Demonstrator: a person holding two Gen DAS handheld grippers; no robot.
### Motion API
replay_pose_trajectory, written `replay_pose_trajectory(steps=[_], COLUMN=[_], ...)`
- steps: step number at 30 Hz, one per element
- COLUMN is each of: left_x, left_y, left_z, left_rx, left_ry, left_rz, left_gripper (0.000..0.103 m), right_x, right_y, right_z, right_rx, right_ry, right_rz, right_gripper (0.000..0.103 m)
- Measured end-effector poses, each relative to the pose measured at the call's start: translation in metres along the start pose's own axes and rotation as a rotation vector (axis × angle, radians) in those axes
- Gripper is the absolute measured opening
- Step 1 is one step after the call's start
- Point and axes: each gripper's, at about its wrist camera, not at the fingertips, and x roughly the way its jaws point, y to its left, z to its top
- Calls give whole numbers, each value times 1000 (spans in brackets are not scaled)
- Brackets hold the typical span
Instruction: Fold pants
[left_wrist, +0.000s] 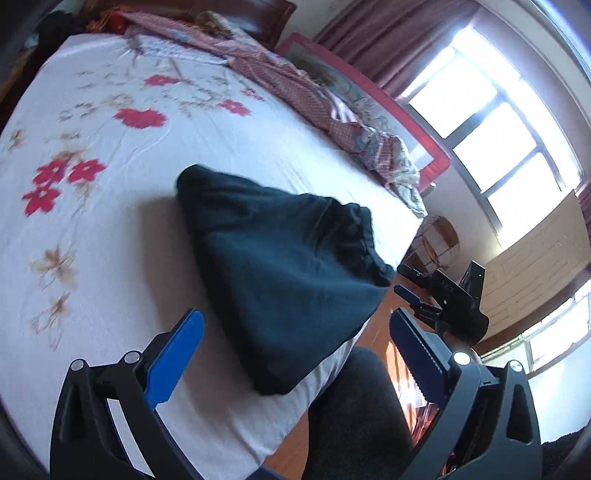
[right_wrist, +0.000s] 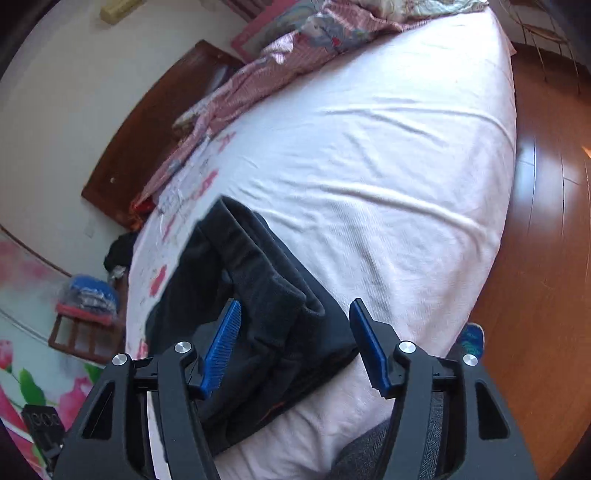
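The dark pants (left_wrist: 280, 266) lie folded in a thick bundle near the bed's edge, elastic waistband on the right side. My left gripper (left_wrist: 297, 317) hovers just before the bundle, its blue jaws wide apart and empty. In the right wrist view the pants (right_wrist: 258, 295) sit under and between the blue pads of my right gripper (right_wrist: 295, 306), which is open, with the pads not pressing the cloth. From the left wrist view the right gripper (left_wrist: 402, 280) appears beside the waistband, off the bed's edge.
White flowered bedsheet (left_wrist: 110, 221) covers the bed; a crumpled pink quilt (left_wrist: 295, 85) runs along its far side. A wooden headboard (right_wrist: 147, 129) stands by the wall. A person's grey trouser leg (left_wrist: 354, 406) stands against the bed's edge on the wooden floor (right_wrist: 546, 258).
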Motion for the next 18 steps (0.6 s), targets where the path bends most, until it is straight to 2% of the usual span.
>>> replay_pose_trajectory(steps=[3,4,7,8,9,10,11,12,13,14,15,18], left_x=[40,54,91,101,109,115,118,118,117,116,117,120], left_y=[-27,-36,-58,-61,-62,-61,-62,-64,-69,-73,-76,-85], left_z=[9,8,-6,-14,-24,-36,-46,-56,-63,-68,-73,-83], left_rx=[97,122,203,221,228,235,261,311,371,413,444,542], left_ry=[38,64,149,183,221,254,255,253,251,249,256,279], left_rz=[-57,-85,-97,-97,-100,-93,-75,-67,-56,-40,-31,17], left_gripper=[101,101,101,101,101,101,101,101,101,101,101,101], right_x=[7,17,66,85,102,115,125,130,131,130,129,118], right_y=[37,44,54,54,52,50,41,24,7,-10,-21,-5], right_z=[18,22,29,30,30,30,29,29,30,29,27,31], right_rx=[-62,-52,36,68,87,66,59,90,138,203,243,148], right_ry=[-2,1,47,87,109,114,113,114,111,108,107,136], right_rz=[156,195,314,362,345,273,248,234,199,226,257,184], right_gripper=[61,61,61,61,61,61,60,42,18,1,1,2])
